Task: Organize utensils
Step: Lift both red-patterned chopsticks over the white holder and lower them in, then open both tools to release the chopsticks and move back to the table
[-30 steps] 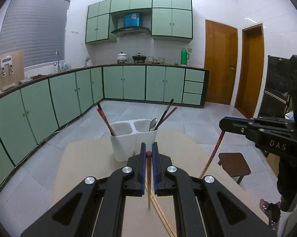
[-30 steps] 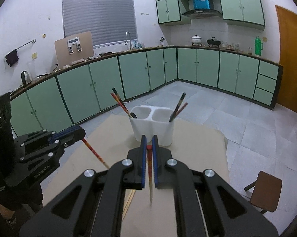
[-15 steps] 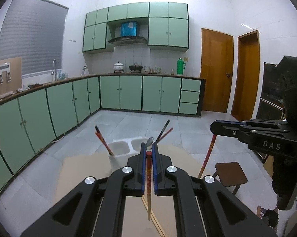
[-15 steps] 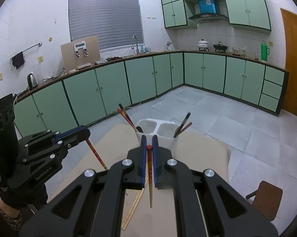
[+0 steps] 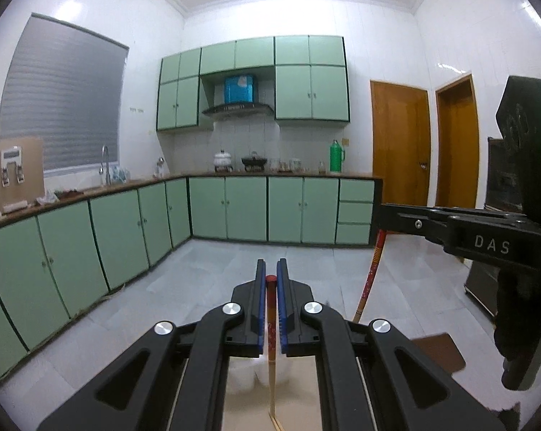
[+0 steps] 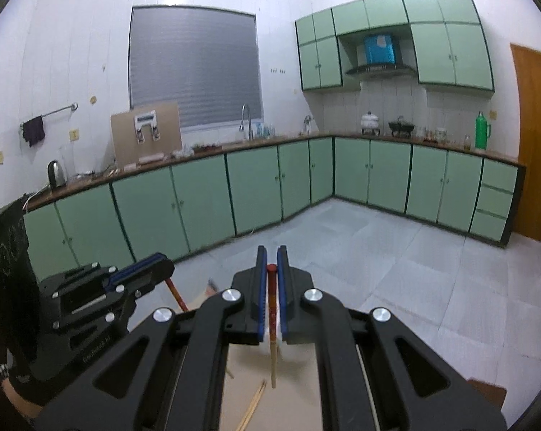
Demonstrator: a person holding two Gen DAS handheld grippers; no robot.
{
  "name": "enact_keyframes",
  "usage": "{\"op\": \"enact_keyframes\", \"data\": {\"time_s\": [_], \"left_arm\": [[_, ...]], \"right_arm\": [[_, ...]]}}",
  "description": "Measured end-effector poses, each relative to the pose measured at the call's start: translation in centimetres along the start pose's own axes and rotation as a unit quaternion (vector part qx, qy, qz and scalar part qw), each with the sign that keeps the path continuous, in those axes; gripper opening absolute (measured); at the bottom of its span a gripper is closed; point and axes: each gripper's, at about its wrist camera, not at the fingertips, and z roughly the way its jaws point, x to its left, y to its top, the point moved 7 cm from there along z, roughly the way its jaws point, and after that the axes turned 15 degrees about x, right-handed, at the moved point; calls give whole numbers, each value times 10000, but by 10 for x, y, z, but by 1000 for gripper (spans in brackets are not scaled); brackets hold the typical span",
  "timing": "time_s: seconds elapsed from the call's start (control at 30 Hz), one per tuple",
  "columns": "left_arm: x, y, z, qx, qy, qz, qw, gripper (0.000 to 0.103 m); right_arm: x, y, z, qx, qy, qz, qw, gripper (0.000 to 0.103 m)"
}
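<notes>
Flanking the table [image 6: 299, 406], green cabinets [image 6: 198, 201]; holder [image 5: 245, 373] seemingly gripper-hidden.

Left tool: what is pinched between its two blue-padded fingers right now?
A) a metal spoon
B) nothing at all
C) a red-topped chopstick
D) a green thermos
C: in the left wrist view the left tool is shut on a chopstick whose red top sits between the pads and whose pale shaft hangs below.

left gripper [image 5: 271, 280], right gripper [image 6: 271, 269], jaws clamped

Tan table [image 6: 299, 406] w/ loose chopsticks [image 6: 252, 406], white holder [image 5: 243, 373].
</notes>
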Motion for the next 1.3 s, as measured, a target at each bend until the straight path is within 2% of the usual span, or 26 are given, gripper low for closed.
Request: {"op": "enact_keyframes", "data": {"time_s": [0.2, 0.43, 0.73, 1.13, 1.3], "left_arm": [[15, 43, 30, -179, 112, -36, 9998, 6], [31, 54, 90, -131, 278, -74, 9995, 6], [57, 13, 168, 446, 271, -394, 9979, 6], [74, -36, 194, 1005, 216, -559, 9931, 7], [73, -39, 181, 979, 142, -582, 9934, 14]], "right_arm": [[-17, 44, 32, -211, -242, -40, 9995, 5], [-37, 51, 96, -65, -255, 69, 9996, 5], [-42, 20, 156, 298, -182, 71, 9994, 5], [-39, -31, 194, 938, 3, 329, 9950, 7], [-45, -33, 184, 910, -23, 532, 9944, 28]]}}
